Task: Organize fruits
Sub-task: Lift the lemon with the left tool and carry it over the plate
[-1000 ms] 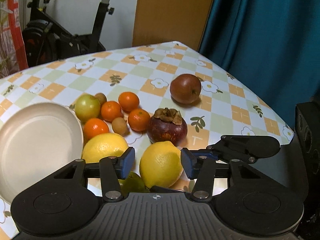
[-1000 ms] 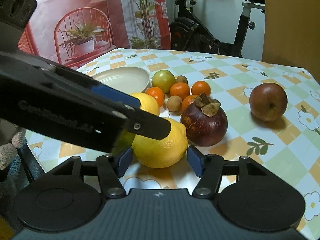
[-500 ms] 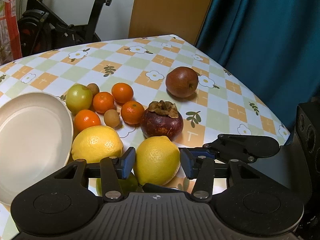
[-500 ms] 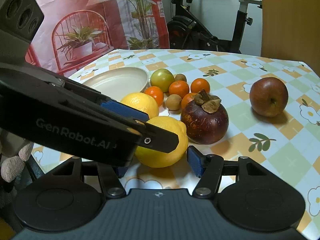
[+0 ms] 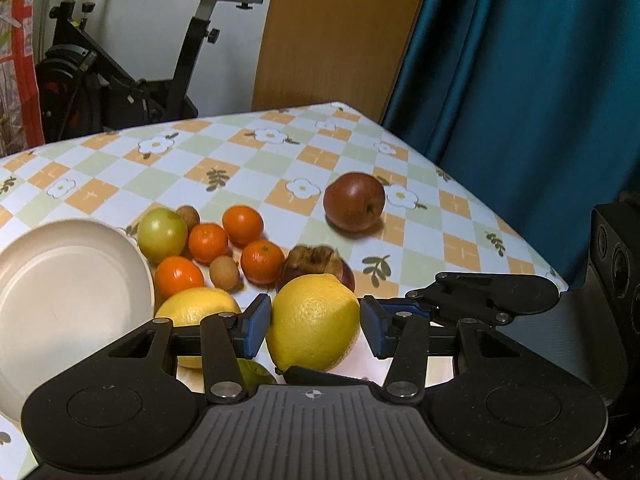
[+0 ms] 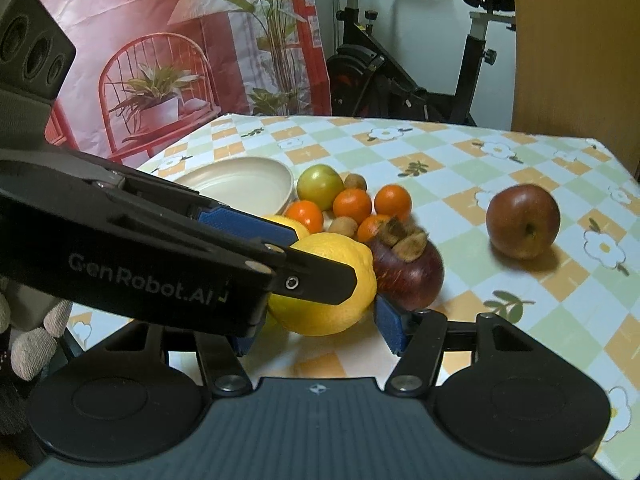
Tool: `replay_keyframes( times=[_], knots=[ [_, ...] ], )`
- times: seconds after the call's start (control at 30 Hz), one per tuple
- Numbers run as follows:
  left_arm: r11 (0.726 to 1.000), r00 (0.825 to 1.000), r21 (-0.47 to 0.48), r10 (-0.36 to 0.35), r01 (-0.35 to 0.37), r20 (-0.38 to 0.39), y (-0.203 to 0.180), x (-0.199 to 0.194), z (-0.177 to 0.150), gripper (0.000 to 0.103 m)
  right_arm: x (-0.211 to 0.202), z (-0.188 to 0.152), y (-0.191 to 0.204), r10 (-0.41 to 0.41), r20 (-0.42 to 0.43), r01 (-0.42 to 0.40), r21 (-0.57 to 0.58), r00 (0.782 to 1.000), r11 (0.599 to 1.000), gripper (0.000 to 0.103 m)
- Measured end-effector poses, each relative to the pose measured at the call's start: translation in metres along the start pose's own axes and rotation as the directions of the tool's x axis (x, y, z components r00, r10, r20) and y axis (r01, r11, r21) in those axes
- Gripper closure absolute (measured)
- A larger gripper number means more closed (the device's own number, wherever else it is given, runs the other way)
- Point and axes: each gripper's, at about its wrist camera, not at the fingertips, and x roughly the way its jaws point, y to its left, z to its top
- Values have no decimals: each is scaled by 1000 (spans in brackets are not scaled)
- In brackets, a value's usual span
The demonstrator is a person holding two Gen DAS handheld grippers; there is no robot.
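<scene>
lemon (image 5: 314,322): lifted since before, now hides mangosteen (image 5: 320,261) (partly)
left gripper (image 5: 312,322): pinching lemon
right gripper (image 6: 320,328): jaws spread, empty

Both views close, angled down along each hand-held gripper at the counter (image 5: 248,168); left faces the curtain (image 5: 520,80), right faces the poster (image 6: 180,60); both share lemon (image 5: 314,322), fruit cluster, exercise bike (image 6: 400,60).

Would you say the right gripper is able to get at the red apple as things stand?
Probably yes. The red apple sits alone on the table's right side, clear of the other fruit. The right gripper would first have to leave the lemon between its fingers.
</scene>
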Motion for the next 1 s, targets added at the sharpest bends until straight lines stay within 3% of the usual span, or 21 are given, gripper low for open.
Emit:
replay_keyframes(
  times=[0.6,1.0],
  knots=[
    [998,990,-66,28,-19,135,27,-39,23,51,0,48,21,4,42,0,-95,999,995,41],
    [980,977,-197,59,-18,203,92,-68,27,52,38,95,61,88,35,-80,-193,995,978,41]
  ],
)
